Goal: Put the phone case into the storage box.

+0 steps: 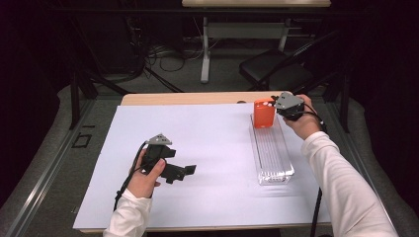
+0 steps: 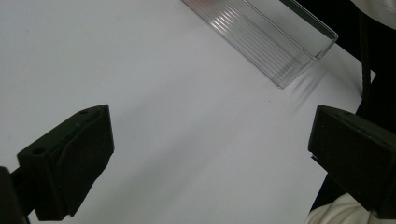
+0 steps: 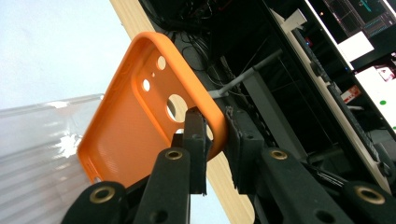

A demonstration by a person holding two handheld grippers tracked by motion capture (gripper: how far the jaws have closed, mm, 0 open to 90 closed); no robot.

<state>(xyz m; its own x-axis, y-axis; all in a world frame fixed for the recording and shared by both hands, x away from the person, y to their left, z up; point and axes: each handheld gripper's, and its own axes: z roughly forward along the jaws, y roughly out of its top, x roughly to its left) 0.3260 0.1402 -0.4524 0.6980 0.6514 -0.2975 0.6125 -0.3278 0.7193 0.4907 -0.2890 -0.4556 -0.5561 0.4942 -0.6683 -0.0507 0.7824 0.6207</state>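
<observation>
Currently the orange phone case [image 3: 140, 121], held upright at the far end of the clear tray [image 1: 272, 153], is pinched only by one rim between the right tongs [image 3: 215, 135] and could twist or slip (thin edge hold), while the left tongs [image 2: 205, 163] stand wide apart, empty, over the white worktop [image 2: 140, 70].

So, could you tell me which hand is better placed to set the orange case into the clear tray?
Right. The right gripper is shut on the orange case's rim at the tray's far end; the left gripper rests open on the sheet, apart.
</observation>
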